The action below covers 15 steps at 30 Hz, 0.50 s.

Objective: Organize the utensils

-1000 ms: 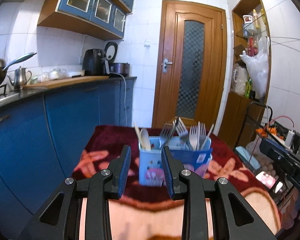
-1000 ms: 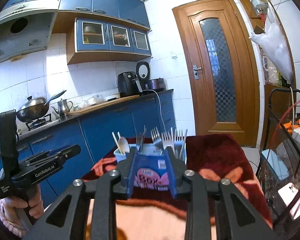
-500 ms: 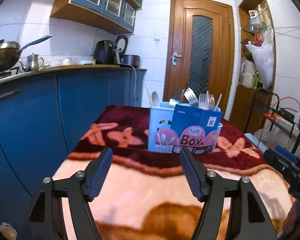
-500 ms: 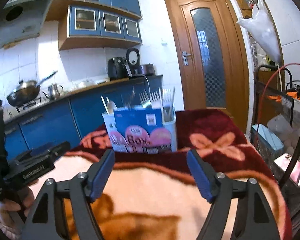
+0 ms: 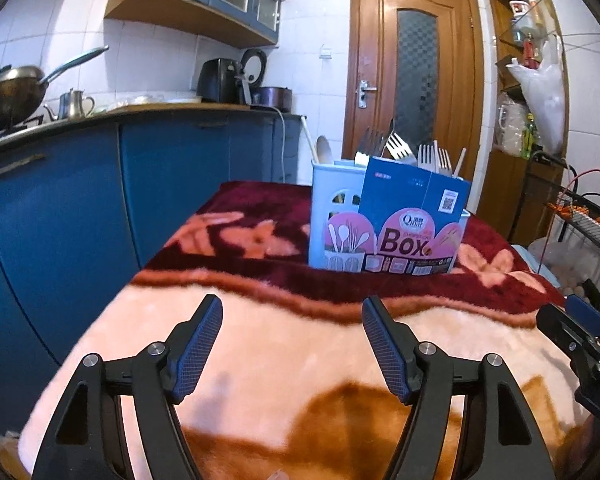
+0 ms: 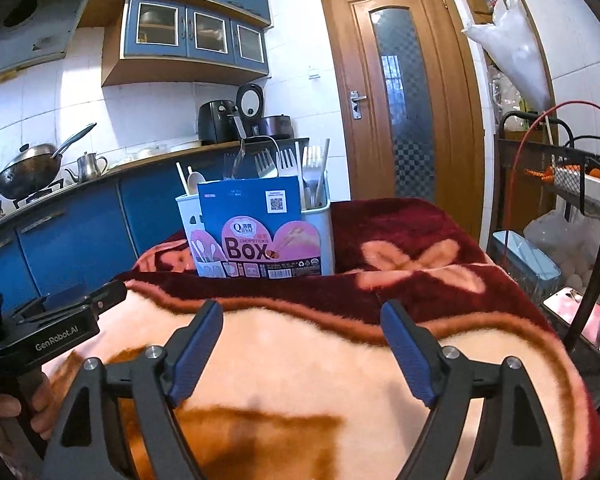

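Note:
A pale blue utensil holder [image 5: 340,216] with a blue and pink "Box" label stands upright on the far part of a blanket-covered table; it also shows in the right wrist view [image 6: 260,232]. Forks [image 5: 400,148], a spoon [image 5: 323,148] and chopsticks stick up out of it. My left gripper [image 5: 292,312] is open and empty, low over the near, pale part of the blanket, well short of the holder. My right gripper [image 6: 302,316] is open and empty, also short of the holder. The left gripper's body [image 6: 56,320] shows at the left of the right wrist view.
The blanket [image 5: 284,344] is pink and brown near me and dark red with flowers at the far end. Blue kitchen cabinets [image 5: 80,200] run along the left. A wooden door [image 5: 416,80] stands behind. A black wire rack [image 6: 560,184] and bags sit at the right.
Both grippers opened wide and pulled back and down from the utensil holder, which now stands farther off on the blanket.

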Available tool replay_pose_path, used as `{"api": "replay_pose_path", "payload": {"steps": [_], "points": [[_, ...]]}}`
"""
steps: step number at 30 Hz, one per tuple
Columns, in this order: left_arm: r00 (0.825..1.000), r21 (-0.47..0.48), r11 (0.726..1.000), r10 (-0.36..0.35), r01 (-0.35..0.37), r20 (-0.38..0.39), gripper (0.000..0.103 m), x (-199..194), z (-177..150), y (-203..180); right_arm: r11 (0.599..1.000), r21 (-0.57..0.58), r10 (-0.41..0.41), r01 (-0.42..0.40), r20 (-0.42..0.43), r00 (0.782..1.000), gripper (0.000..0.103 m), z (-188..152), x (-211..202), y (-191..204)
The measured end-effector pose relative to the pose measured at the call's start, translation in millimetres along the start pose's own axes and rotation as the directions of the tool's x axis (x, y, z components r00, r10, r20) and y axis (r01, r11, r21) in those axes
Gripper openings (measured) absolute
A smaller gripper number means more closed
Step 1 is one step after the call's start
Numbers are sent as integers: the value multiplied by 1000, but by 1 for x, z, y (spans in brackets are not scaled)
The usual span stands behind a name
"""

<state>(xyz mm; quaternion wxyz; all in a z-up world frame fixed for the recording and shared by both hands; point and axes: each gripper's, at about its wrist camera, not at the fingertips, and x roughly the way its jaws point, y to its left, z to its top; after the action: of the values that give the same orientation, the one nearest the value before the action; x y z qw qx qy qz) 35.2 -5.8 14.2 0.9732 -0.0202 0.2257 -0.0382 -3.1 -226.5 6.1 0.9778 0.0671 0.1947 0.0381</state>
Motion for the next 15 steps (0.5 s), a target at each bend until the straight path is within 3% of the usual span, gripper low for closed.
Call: {"api": "replay_pose_path", "payload": {"steps": [15], "points": [[999,17,999,30,-31,16,74,-1,-5,-3,1000,4,-8,8,-10,1000,84,-1,2,-1]]}}
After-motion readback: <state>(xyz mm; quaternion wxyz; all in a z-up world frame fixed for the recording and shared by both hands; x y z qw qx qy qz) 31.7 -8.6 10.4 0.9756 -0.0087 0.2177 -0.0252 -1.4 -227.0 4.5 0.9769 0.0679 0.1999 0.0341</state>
